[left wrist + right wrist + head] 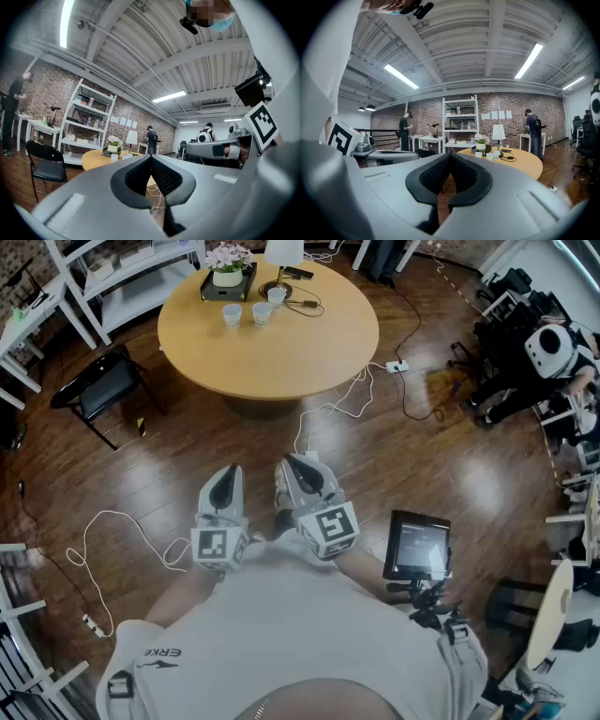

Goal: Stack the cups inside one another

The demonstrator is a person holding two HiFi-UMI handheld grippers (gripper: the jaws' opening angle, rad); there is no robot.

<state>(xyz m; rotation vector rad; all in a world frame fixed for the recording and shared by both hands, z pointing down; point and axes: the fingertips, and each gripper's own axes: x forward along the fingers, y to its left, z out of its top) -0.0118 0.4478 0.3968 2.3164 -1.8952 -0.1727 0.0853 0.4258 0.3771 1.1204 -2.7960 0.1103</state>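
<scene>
Cups stand apart on the table; only gripper views show the ceiling.

Head view looks down; gripper views look level (table shared).

Three cups stand on the one round table in the upper middle of the frame, together with one lamp and one flower pot. One black chair sits at the upper left and one screen at the lower right. Two grippers show in the lower middle, the left gripper and the right gripper, each with one marker cube.
</scene>
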